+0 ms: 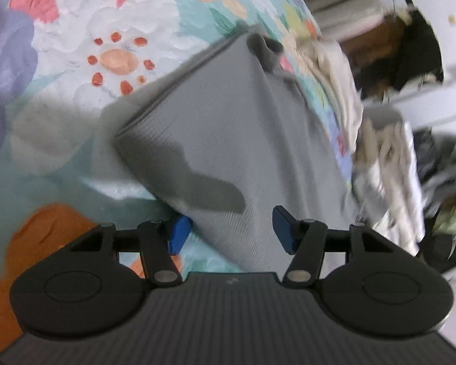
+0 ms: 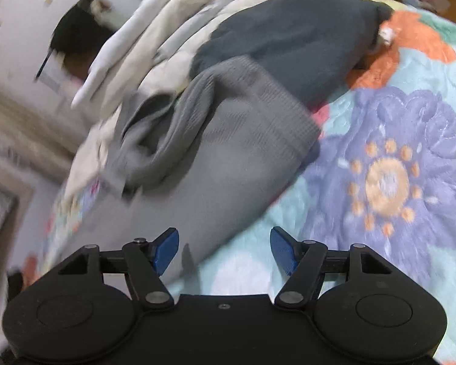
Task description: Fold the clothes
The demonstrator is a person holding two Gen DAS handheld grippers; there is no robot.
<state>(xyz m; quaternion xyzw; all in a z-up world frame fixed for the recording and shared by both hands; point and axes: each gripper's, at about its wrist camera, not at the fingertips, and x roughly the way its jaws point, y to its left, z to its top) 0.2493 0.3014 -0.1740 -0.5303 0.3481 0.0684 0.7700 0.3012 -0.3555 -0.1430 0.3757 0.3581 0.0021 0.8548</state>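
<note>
Both fingers (image 1: 232, 232) spread; ribbed grey garment (image 1: 228, 140) partly folded

The left gripper (image 1: 232, 232) has its jaws spread wide, the two blue fingertips (image 1: 179, 232) well apart with nothing clamped between them. Its black linkage arms angle outward from the body (both pivot pins show clearly). The right gripper (image 2: 225, 251) stands the same way: blue pads (image 2: 284, 251) set wide, linkages splayed, nothing pinched between them.
</note>
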